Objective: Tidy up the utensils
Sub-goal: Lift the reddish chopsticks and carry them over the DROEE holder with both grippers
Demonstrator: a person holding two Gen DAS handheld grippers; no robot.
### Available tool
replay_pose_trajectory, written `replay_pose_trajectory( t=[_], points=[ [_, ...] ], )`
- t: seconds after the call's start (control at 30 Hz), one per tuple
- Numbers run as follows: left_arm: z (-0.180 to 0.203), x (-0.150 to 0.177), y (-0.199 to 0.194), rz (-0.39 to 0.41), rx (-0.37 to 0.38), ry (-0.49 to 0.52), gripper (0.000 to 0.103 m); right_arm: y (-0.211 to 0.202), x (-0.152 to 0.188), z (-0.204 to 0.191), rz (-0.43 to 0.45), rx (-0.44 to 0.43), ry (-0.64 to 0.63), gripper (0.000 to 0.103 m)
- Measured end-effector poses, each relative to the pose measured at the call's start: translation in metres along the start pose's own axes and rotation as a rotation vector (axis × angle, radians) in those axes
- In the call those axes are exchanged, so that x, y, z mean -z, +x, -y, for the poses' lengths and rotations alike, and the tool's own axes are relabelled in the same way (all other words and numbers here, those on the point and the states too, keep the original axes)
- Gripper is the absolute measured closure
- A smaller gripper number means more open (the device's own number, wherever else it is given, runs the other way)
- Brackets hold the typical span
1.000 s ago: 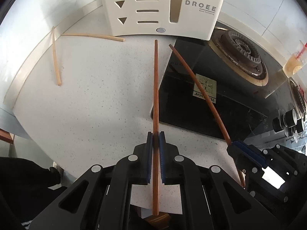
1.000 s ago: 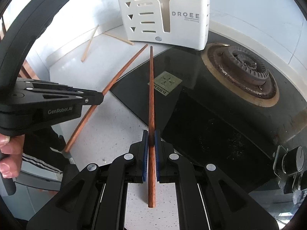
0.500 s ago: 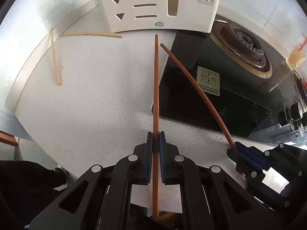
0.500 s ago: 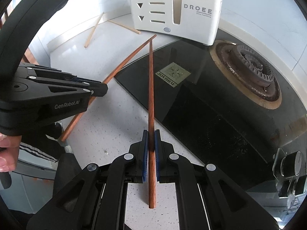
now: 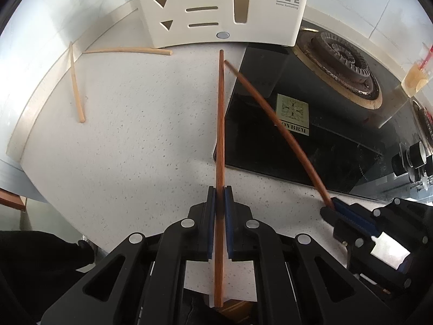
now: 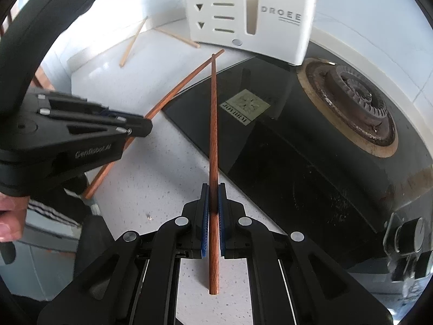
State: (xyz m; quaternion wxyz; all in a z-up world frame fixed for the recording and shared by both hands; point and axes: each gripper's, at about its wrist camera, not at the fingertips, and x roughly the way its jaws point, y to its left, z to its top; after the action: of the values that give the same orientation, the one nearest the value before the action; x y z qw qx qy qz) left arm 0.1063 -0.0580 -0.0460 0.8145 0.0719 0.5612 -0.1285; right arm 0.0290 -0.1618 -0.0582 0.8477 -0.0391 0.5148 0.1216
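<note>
The left gripper (image 5: 219,203) has its blue-padded fingers (image 5: 211,205) clenched on a long reddish-brown wooden chopstick (image 5: 220,124), and the right gripper (image 6: 213,203) grips a matching second reddish-brown chopstick (image 6: 213,124) the same way. Both sticks point forward and down, and their far tips meet, or nearly so, just in front of the cream perforated utensil holder marked DROEE (image 5: 227,8), above the speckled white worktop (image 5: 135,135) beside the black glass gas hob (image 5: 311,140). Whether the tips touch each other or the worktop, I cannot tell.

Two pale bamboo chopsticks (image 5: 77,86) lie loose on the worktop near the wall, left of the holder, apart from both grippers. At least one more stick already stands in the holder, seen at its top edge in the right wrist view.

The step in hand looks like bringing the pair up to the holder. The risks:

- Each stick is pinched at one narrow spot well behind its middle, so a knock at the tip could make it pivot or slip in the pads.
- The crossed tips may snag each other and lever one stick loose.
- The holder looks light; a push against its front wall could slide or tip it.
- A dropped stick may roll onto the hob.
</note>
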Motion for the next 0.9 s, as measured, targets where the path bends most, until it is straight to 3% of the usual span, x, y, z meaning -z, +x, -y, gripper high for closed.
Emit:
replay_pose_trajectory(
  t=[0.27, 0.43, 0.57, 0.9],
  points=[
    [-0.007, 0.006, -0.006, 0.060, 0.025, -0.003, 0.097, -0.009, 0.016, 0.028, 0.087, -0.190, 0.200, 0.096],
    [-0.008, 0.012, -0.018, 0.153, 0.056, -0.001, 0.097, -0.024, 0.021, 0.047, 0.178, -0.266, 0.319, 0.096],
    [-0.009, 0.011, -0.030, 0.213, 0.080, 0.002, 0.097, -0.044, 0.016, 0.051, 0.253, -0.243, 0.321, 0.096],
    [0.005, 0.016, -0.081, 0.518, 0.021, 0.042, 0.097, -0.096, -0.002, 0.045, 0.516, -0.151, 0.238, 0.096]
  ],
)
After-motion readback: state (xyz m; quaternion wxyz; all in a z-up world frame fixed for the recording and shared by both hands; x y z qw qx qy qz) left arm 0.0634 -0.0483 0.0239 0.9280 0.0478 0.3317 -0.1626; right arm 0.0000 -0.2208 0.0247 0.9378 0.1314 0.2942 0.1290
